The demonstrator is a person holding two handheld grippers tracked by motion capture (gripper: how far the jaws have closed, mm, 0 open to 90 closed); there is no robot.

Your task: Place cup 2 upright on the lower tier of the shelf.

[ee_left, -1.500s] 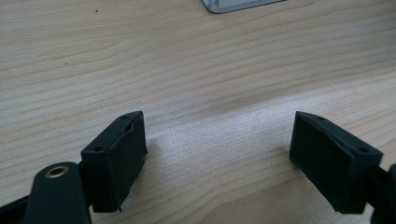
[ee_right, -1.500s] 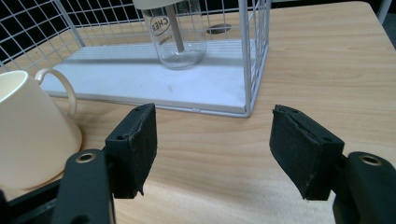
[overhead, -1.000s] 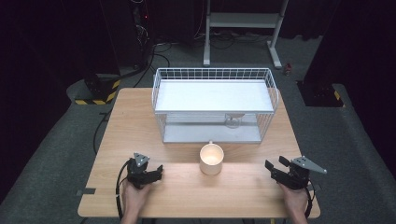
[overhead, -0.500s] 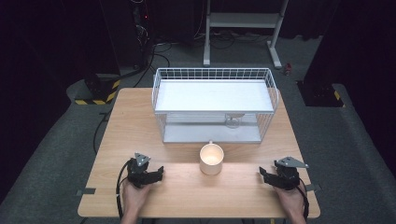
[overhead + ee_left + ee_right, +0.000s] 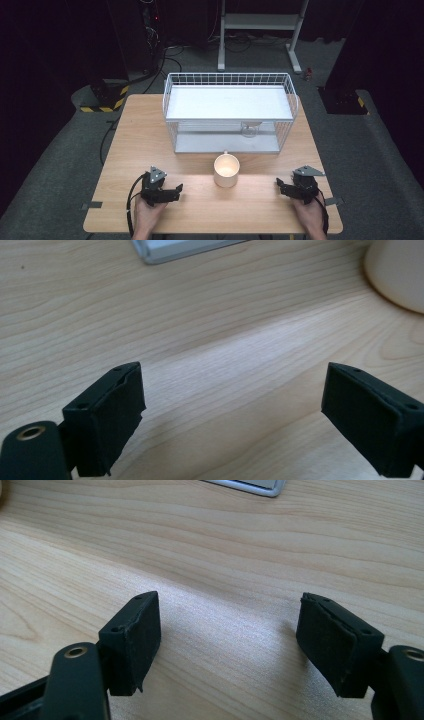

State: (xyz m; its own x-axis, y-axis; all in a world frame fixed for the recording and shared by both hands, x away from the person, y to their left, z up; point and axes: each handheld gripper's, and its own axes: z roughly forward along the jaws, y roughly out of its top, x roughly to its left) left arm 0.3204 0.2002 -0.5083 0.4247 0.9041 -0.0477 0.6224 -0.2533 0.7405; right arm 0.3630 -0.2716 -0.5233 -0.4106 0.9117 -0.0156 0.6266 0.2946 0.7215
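Since a second ago the right gripper [image 5: 286, 187] has slid inward along the table's [image 5: 140, 130] front edge, while from above the cream mug [image 5: 226, 170] stands between it and the left gripper [image 5: 172, 191], open wood around, and both gripper views show jaws spread wide.

One table, one rack, two cups, two grippers.

A single wooden table [image 5: 150, 130] carries one white wire rack [image 5: 229, 112] with two levels. There are two drinking vessels: one cream mug [image 5: 226, 170] standing in front of the rack, and one small clear glass [image 5: 249, 129] on the rack's lower level. Two hand-held grippers rest near the table's front edge, the left gripper [image 5: 176, 189] and the right gripper [image 5: 281, 186], each with two black jaws spread apart.
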